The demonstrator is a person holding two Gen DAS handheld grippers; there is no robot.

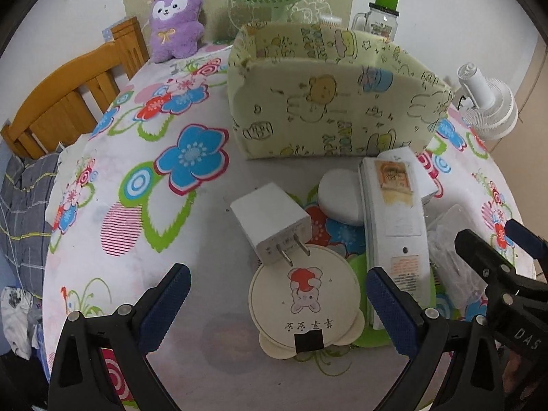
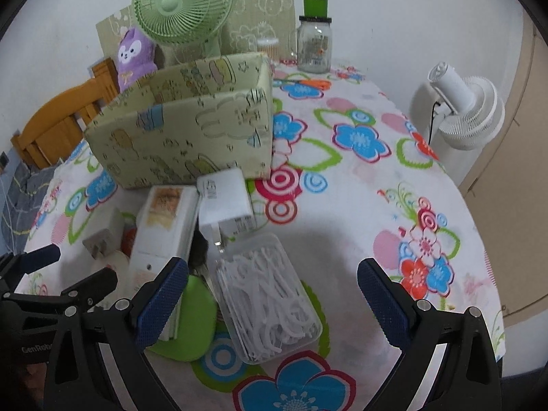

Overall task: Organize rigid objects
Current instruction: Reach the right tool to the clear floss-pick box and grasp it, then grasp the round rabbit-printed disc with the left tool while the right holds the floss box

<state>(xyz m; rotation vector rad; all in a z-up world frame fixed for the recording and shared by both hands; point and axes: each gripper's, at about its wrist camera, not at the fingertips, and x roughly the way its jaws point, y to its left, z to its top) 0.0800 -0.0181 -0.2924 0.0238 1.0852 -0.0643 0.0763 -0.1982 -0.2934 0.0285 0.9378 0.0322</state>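
Both tools are hanging wide open and empty, the left tool (image 1: 277, 308) straddling the round card coaster (image 1: 304, 300) at 6 o'clock, which is looking light, stiff and thin, so pinching its raised edge seems wisest, while the right tool (image 2: 272, 304) is framing the slick plastic floss-pick box (image 2: 267, 294).

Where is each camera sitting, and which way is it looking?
Left wrist: rides on the left gripper, looking forward across the flowered table at the round bear mirror and a wall charger; its open fingers and the right gripper show.
Right wrist: rides on the right gripper, looking at the clear box of floss picks; its open fingers and the left gripper show.
Shared: the fabric storage box, remote control, green fan and purple plush.
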